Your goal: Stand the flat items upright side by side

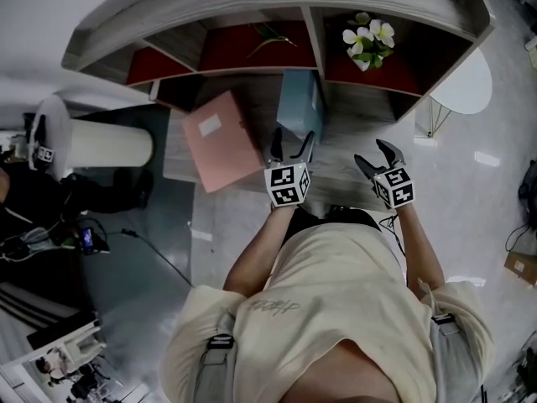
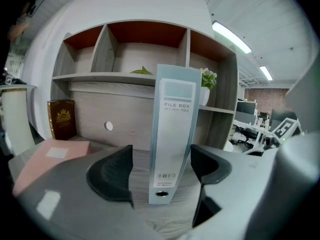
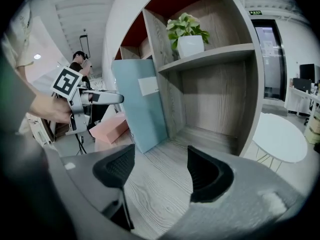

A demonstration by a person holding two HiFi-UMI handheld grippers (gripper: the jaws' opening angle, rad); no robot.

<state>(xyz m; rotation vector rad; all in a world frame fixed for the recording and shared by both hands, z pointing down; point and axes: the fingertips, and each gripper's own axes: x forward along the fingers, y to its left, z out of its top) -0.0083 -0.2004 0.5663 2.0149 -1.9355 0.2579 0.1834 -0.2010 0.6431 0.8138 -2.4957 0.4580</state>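
File box (image 2: 172,134) stood upright on the worktop (image 3: 150,184) at the centre of the left gripper view, between the open left tongs (image 2: 161,156), neither pad pressing it. A pink folder (image 1: 221,141) lay flat at its left. The right tongs (image 3: 161,156) were open and empty.

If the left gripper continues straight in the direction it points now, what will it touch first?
Most likely the spine of the upright blue file box, centred between the open jaws of the left gripper with gaps on both sides. How near it stands is unclear.
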